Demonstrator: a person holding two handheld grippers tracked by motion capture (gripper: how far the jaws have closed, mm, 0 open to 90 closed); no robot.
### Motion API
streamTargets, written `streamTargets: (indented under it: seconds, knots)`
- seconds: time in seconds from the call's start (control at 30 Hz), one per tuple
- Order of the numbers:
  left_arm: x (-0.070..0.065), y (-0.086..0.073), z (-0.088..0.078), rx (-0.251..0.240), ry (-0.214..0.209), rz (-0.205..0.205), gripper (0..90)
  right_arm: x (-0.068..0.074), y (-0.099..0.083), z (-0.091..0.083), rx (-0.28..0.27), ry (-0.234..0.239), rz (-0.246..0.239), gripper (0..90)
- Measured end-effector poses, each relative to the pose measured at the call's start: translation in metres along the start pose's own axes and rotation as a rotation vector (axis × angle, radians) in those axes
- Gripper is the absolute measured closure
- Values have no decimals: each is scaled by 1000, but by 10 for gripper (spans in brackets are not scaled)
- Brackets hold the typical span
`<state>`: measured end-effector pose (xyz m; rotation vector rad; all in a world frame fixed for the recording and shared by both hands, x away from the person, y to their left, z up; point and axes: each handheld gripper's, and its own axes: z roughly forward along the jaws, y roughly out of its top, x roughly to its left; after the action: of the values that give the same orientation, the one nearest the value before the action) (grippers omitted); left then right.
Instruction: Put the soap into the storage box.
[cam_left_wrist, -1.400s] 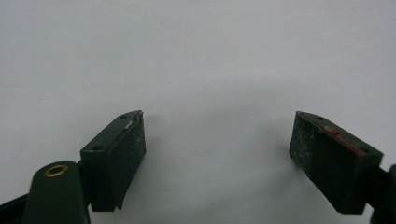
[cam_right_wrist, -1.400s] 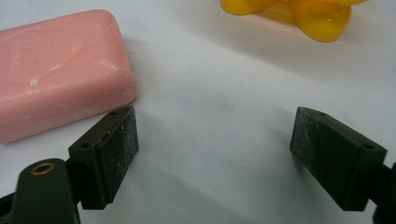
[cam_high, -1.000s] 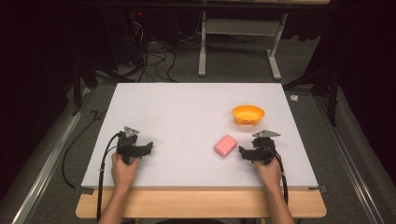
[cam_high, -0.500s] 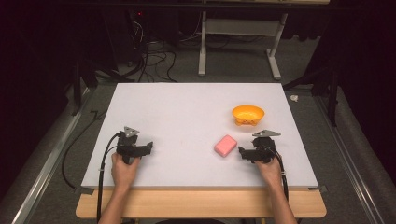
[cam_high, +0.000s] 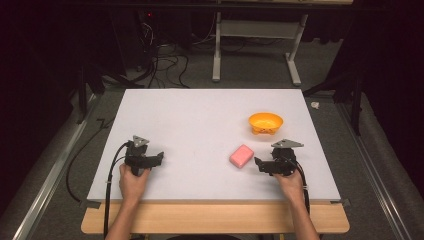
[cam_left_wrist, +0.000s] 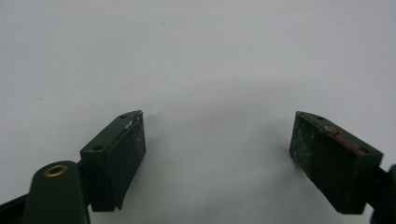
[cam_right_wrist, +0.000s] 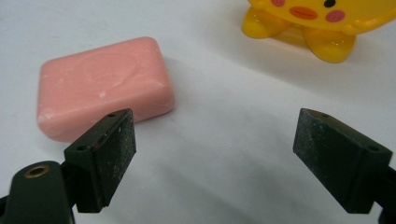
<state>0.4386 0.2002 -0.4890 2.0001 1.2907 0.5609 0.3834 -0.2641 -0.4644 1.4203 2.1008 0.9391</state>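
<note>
1. Right gripper (cam_high: 258, 165), held in the person's right hand (cam_high: 289, 181) near the table's front edge: jaws spread wide, nothing between them.
2. Pink soap bar (cam_high: 241, 156), lying flat on the white table (cam_high: 200, 120), just beside the right gripper and apart from its jaws.
3. Yellow bowl (cam_high: 265, 122) with a painted face and small feet, standing near the soap, farther from the person.
4. Left gripper (cam_high: 159, 159), well apart at the table's left: jaws spread over bare surface.

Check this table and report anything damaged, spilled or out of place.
Nothing stands out. The pink soap bar lies flat, whole apart from small scuffs; the yellow bowl stands upright, nothing spilled.
</note>
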Motion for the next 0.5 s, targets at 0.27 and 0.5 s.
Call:
streamTargets:
  seconds: [0.27,0.5]
  knots:
    - [0,0,0,0,0,0,187,11,3,-7,-27,28,-32,133]
    - [0,0,0,0,0,0,187,20,8,-9,-34,63,-62,128]
